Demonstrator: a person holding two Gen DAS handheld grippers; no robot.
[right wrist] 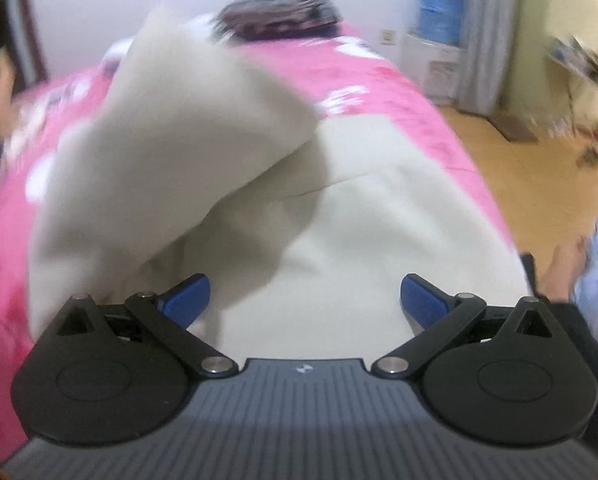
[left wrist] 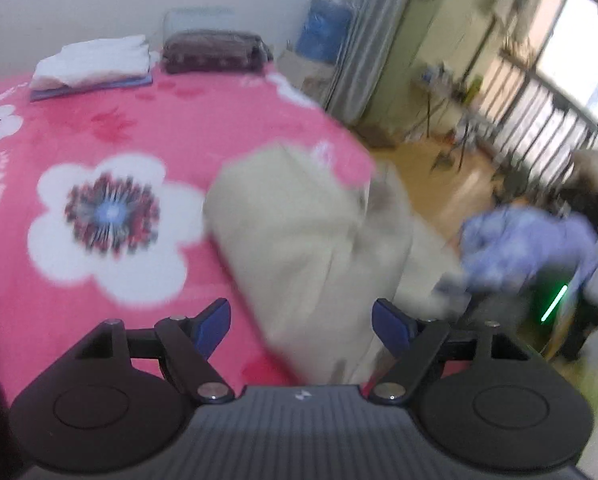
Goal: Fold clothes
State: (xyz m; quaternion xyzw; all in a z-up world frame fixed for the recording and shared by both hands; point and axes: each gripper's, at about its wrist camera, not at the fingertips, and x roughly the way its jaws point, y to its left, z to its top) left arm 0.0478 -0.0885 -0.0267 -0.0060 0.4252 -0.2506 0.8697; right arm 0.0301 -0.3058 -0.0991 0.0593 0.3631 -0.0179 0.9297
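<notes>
Both grippers are seen spread wide with nothing caught between the blue pads. Left gripper (left wrist: 301, 322) hangs just above the near edge of the cream garment (left wrist: 299, 240), which is bunched in a lump toward the right edge of the pink flowered blanket (left wrist: 99, 140). Right gripper (right wrist: 304, 300) is parked over the same garment, with a loose flap (right wrist: 187, 128) thrown back over the lower layer, not lying flat yet. Everything is blurry, so seams and corners can't be made out properly.

For this step to go well, the flap should probably be pinched at its free corners rather than mid-cloth, then pulled taut and laid edge to edge so no air pocket is trapped. Past the garment, at the far end of the blanket, a white folded stack (left wrist: 93, 64) and a dark maroon bundle (left wrist: 215, 50) are sat, well apart from the garment. A lilac sleeve (left wrist: 531, 244) is visible off the garment's right side.
</notes>
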